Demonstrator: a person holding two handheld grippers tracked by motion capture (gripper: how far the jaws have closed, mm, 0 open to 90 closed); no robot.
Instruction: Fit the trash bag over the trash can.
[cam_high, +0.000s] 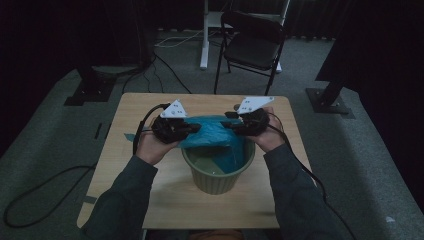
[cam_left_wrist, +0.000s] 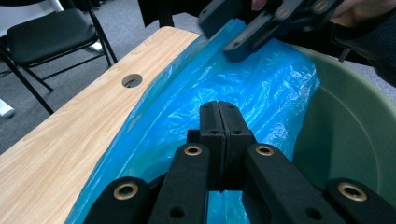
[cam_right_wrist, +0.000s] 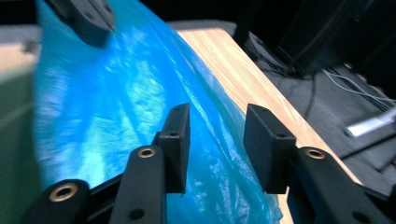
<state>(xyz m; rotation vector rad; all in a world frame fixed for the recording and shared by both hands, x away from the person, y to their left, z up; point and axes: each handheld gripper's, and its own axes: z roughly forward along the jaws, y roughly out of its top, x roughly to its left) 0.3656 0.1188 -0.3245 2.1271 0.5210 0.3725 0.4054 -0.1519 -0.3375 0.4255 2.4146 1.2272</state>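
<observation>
a person sits at a wooden surface with a two-jaw gripper in each hand, fitting a blue plastic bag into a green ribbed bin that stands near the middle of the surface. the bag drapes over the bin's far rim, part of it hanging inside and the rest spread on the surface behind the bin

the left gripper sits at the bag's left edge. in the left gripper view its jaws are pressed fully together, and the film bunches around and beneath them, so it appears to pinch a fold of the bag, though the exact pinch is hidden under the jaws

the right gripper is at the bag's right edge. in the right gripper view its jaws stand wide apart with the bag's edge running between them, and the pads are not pressing on it, so this side is not held

judged risks: with one side free, the bag may sag or slip into the bin; a hard pull by the left gripper could tear the thin film or drag the light bin; closing the right jaws off the edge would catch nothing
</observation>
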